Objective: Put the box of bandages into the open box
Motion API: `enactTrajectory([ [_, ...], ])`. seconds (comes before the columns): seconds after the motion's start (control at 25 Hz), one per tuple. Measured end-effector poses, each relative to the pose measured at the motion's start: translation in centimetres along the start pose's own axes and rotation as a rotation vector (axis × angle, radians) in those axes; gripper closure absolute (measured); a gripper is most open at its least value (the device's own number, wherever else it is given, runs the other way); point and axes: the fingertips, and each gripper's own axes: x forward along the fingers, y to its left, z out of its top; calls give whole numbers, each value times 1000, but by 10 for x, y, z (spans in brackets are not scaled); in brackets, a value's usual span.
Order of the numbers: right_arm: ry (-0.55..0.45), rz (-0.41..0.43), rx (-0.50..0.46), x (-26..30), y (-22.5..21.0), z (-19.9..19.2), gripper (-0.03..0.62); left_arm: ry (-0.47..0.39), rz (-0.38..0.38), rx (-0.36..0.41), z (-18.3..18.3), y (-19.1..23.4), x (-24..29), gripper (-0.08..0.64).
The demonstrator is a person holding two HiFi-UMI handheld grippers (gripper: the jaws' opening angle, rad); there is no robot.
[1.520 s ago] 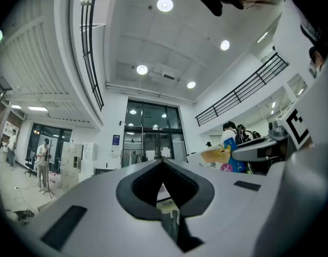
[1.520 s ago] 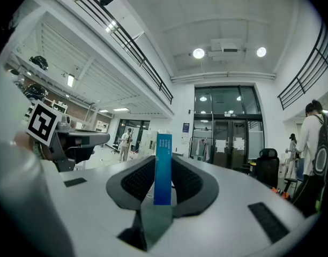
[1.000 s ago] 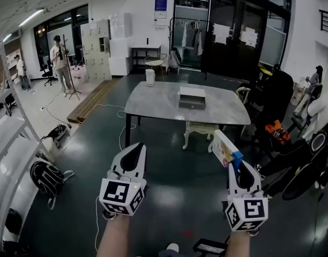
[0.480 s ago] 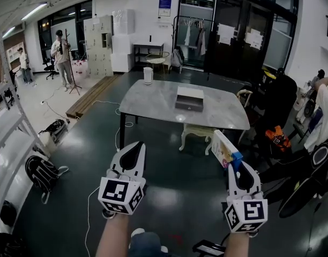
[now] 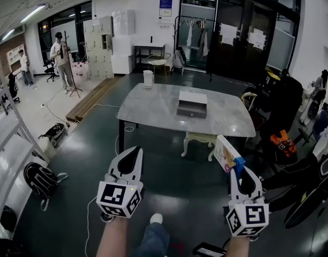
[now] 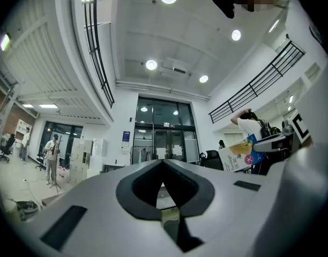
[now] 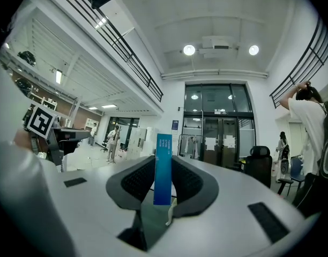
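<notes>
**Closing on the table — bandages in hand**

Nearer now than a second ago, the table [image 5: 148,111] and the open box [image 5: 192,105] on it fill more of the head view. We have walked toward them with both grippers carried level ahead of us. Our right gripper [image 5: 238,168] is clamped on the box of bandages [image 5: 223,153], which stands up out of its jaws, tilted left, well short of the table. Our left gripper [image 5: 136,150] has its jaws together, with nothing between them. We judge the carry partway done — the bandages have yet to cross the floor and come over the open box before release.
</notes>
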Motion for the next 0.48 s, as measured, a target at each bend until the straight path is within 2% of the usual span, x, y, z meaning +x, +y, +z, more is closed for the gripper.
enactTrajectory([
  [0.24,16,3,-10,72,-12,-4,483,2,18,-30,-13,32,65,548],
  [0.48,12,-23,24,148,-30,3,482,-7,-12,-39,-11,61,145,548],
])
